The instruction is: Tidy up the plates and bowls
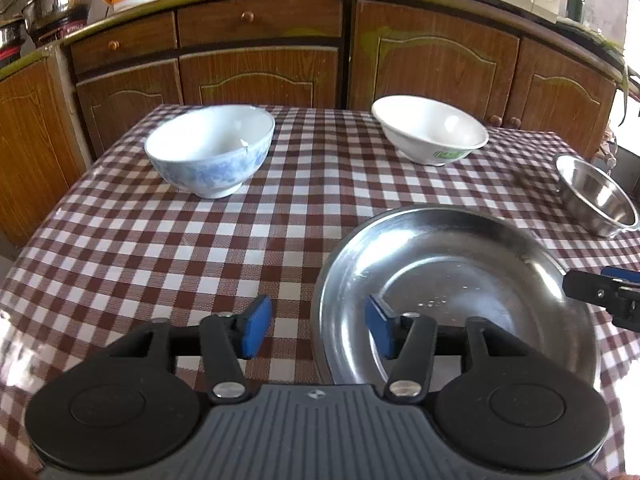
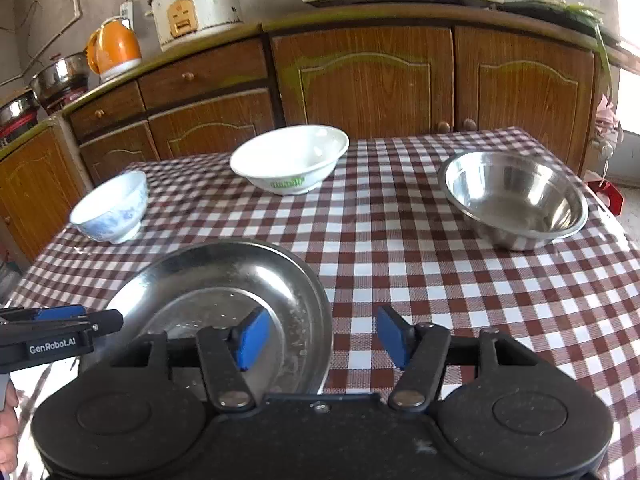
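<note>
Straddling the rims of a wide, shallow steel plate [image 1: 460, 280], your left tool [image 1: 320, 332] and right tool [image 2: 320, 336] are both standing released, pads gripping nothing. You are looking at one plate near the table [image 1: 160, 260] front, plus three bowls behind: blue-patterned [image 1: 210, 150], white [image 1: 430, 130], steel [image 2: 514, 198]. Checked cloth is lying open between them; the steel bowl is sitting near the right edge.

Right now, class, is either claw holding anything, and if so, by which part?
Nothing is held. The left claw and right claw both stand open astride the steel plate's rim, pads not pressing it.
</note>
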Available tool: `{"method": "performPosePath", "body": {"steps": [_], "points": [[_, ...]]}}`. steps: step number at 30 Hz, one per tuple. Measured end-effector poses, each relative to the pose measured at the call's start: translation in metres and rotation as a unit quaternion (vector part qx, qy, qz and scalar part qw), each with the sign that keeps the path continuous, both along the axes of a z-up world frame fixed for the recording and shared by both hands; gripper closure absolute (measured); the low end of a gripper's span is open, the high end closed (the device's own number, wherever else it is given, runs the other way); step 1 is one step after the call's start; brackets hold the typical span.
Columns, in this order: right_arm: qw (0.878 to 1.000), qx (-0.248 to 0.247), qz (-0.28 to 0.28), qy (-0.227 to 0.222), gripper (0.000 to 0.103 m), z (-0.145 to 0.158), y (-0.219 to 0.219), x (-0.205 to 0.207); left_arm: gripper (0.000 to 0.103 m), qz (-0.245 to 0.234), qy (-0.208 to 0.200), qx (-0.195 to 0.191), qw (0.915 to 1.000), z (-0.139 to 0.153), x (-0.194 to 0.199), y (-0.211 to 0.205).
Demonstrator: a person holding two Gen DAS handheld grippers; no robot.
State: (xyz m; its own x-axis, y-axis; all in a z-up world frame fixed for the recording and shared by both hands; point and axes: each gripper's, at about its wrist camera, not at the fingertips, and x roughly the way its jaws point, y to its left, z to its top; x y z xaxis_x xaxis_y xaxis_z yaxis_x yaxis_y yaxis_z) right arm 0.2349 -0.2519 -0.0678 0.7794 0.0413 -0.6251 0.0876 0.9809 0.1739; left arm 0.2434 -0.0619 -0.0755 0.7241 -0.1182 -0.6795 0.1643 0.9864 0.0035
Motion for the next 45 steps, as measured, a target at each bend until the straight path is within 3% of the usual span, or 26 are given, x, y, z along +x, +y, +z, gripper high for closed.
{"method": "performPosePath", "body": {"steps": [9,25,45], "points": [[1.000,-0.008,0.010,-0.010,0.023,0.030,0.001,-0.028,0.032,0.000,-0.008,0.006,1.0000,0.031,-0.037,-0.016],[0.998,-0.009,-0.015,-0.056,0.023,0.083,-0.038,-0.079,0.031,-0.040,-0.031,-0.011,0.9987,0.070,-0.080,-0.071],[0.994,-0.015,-0.057,-0.087,0.023,0.111,-0.094,-0.111,0.025,-0.079,-0.048,-0.017,0.9956,0.089,-0.098,-0.128]]}}
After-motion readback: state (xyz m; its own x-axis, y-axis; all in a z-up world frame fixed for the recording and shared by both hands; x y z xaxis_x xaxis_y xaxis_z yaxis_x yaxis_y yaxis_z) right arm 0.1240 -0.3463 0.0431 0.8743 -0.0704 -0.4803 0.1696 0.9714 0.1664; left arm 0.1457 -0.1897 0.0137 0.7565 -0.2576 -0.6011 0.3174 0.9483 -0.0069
